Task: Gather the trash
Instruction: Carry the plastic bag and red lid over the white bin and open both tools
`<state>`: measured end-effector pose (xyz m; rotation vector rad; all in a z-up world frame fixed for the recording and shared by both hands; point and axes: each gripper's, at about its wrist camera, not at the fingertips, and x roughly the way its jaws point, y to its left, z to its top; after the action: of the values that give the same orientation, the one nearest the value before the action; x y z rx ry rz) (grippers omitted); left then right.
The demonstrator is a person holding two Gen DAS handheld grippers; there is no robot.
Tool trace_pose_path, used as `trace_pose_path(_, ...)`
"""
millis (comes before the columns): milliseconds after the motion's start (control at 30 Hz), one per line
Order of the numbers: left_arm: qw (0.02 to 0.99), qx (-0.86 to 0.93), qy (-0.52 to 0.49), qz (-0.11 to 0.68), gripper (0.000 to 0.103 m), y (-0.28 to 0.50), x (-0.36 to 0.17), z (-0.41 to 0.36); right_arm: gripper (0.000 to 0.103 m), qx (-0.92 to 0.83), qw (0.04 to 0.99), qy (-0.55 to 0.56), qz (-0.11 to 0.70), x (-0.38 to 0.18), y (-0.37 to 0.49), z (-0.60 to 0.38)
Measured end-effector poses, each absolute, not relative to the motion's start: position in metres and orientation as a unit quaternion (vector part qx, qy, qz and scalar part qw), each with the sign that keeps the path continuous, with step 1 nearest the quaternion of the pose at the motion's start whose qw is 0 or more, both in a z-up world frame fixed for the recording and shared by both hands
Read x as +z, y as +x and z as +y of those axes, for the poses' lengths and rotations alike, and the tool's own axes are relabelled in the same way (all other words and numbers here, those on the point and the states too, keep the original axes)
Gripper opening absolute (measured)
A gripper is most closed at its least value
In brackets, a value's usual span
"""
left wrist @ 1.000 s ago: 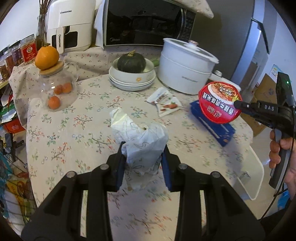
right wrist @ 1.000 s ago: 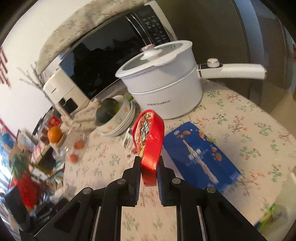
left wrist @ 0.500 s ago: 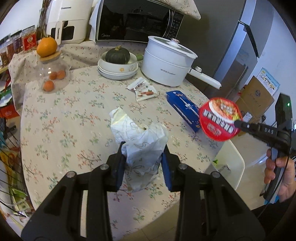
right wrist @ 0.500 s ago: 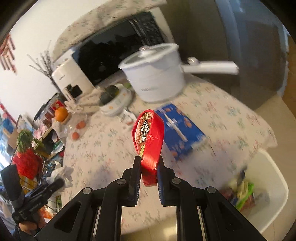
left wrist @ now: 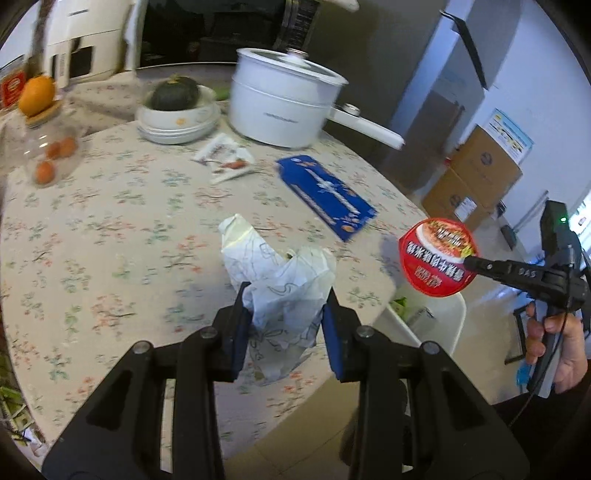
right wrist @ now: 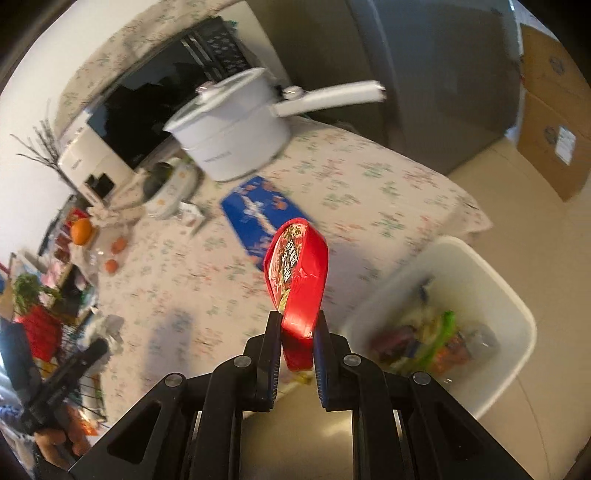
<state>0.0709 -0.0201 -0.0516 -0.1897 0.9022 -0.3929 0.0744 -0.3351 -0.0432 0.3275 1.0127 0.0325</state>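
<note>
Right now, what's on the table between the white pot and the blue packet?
In the left wrist view, only bare floral cloth separates the white pot from the blue packet. The small snack wrapper lies off to the side, not between them.

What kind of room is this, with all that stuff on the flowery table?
Most likely a home kitchen or dining corner. A microwave stands behind the table, a white electric cooking pot sits on the floral tablecloth, and a squash rests in stacked bowls. A tall grey fridge stands nearby.
</note>
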Motion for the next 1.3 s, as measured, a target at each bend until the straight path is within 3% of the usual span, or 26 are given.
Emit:
trace_pose_path(533,0.841,-0.304,-0.038,0.445,0.037,0.070,-0.068,-0.150,0.016,-0.110,0.819,0.193,0.530,-0.090,0.033,-0.458)
trace_pose_path(900,0.814,-0.358,-0.015,0.458,0.038,0.075,-0.092,-0.225,0.017,-0.113,0.817,0.237,0.513,-0.092,0.017,-0.491)
trace_pose_path(1000,0.808,-0.371,-0.002,0.457,0.038,0.075,-0.098,-0.243,0.025,-0.122,0.819,0.229,0.511,-0.088,0.012,-0.493)
trace_pose_path(1067,0.804,-0.376,0.006,0.461,0.038,0.076,-0.103,-0.253,0.040,-0.128,0.822,0.216,0.511,-0.086,0.010,-0.493)
trace_pose_path(1133,0.800,-0.378,0.016,0.466,0.038,0.077,-0.110,-0.262,0.047,-0.129,0.825,0.209,0.509,-0.084,0.008,-0.493)
trace_pose_path(1300,0.792,-0.380,0.019,0.476,0.039,0.083,-0.121,-0.278,0.049,-0.132,0.827,0.209,0.505,-0.082,0.004,-0.496)
